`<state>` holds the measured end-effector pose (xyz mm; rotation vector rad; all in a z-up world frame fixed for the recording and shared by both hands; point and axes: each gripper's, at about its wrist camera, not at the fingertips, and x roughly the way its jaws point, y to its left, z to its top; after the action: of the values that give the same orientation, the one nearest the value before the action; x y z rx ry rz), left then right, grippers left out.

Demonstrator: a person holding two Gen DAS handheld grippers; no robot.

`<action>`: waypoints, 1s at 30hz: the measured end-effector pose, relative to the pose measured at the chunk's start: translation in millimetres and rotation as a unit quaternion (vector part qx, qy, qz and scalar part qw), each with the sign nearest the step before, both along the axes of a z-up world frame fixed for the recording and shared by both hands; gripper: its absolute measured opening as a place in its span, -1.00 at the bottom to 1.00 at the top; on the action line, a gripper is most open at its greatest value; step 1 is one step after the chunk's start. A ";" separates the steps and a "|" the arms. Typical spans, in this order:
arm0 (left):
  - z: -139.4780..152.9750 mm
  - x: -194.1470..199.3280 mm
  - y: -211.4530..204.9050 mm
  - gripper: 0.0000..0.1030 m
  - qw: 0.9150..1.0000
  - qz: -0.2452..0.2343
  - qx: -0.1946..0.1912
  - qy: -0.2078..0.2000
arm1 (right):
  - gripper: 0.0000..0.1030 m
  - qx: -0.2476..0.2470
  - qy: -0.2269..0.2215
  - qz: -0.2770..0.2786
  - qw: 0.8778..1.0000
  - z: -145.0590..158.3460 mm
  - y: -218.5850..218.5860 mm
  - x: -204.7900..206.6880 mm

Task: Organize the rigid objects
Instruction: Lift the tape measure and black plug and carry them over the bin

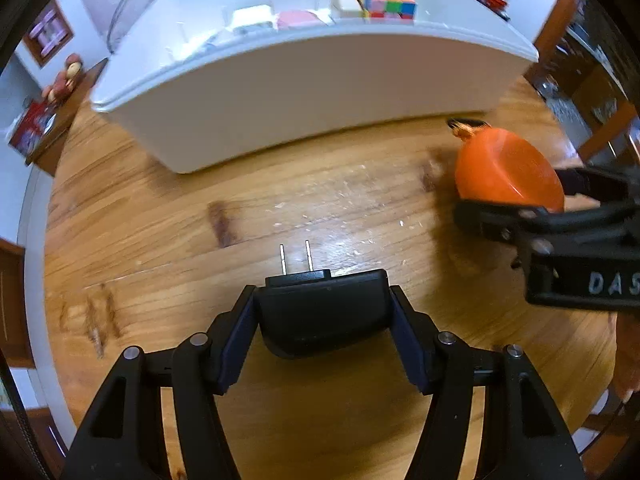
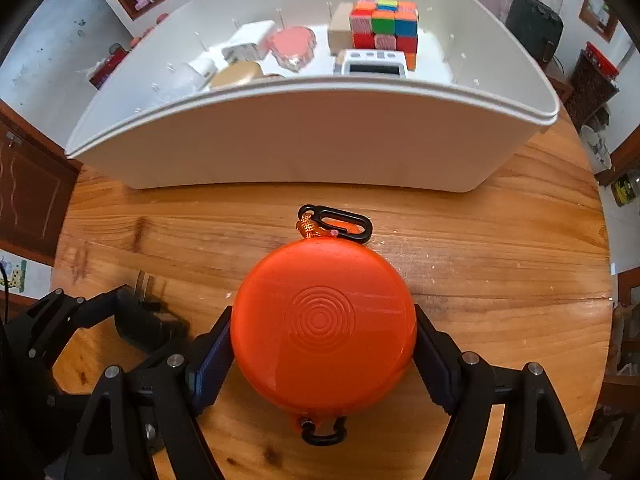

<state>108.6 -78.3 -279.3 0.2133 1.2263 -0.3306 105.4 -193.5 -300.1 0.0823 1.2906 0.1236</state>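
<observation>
table (image 2: 500, 264) of worn wood filled most of both views, and a long white bin (image 2: 304, 140) sat on it at the far side. inside the bin stood a multicoloured puzzle cube (image 2: 386, 24) toward the right, with a white digital timer (image 2: 370, 64) in front of it, a pink flat piece (image 2: 292, 46) and a white adapter (image 2: 248, 42) to the left, and a tan rounded thing near the front wall, too hidden to name. the right gripper (image 2: 322, 350) was clamped by both blue pads on an orange round case (image 2: 324, 320), held above the wood short of the bin; a black carabiner (image 2: 340, 222) on an orange cord hung off the case's far edge. the left gripper (image 1: 322, 312) was closed tight on a black power plug (image 1: 320, 312), its two metal prongs (image 1: 296, 256) pointing toward the bin. in the left wrist view the orange case appeared off to the right, well apart from the plug.
</observation>
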 end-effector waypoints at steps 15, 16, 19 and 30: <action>179.7 5.2 24.9 0.29 0.992 0.010 -0.026 -0.123 | 0.57 0.025 -0.104 0.028 0.994 134.0 -6.4 -18.5; 190.7 10.5 27.1 0.29 0.991 0.011 -0.029 -0.130 | 0.57 0.024 -0.116 0.031 0.992 148.2 -6.6 -15.2; 214.0 30.3 24.1 0.29 0.988 0.011 -0.026 -0.155 | 0.57 0.018 -0.146 0.034 0.988 180.9 -8.4 -4.3; 208.1 135.0 33.5 0.29 0.985 0.083 -0.063 -0.136 | 0.57 -0.032 -0.205 0.008 0.978 230.4 -3.9 87.6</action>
<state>243.6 -44.7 -71.2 0.0440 0.9420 -0.2248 193.0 -197.4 -69.7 -0.0093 0.8820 0.1057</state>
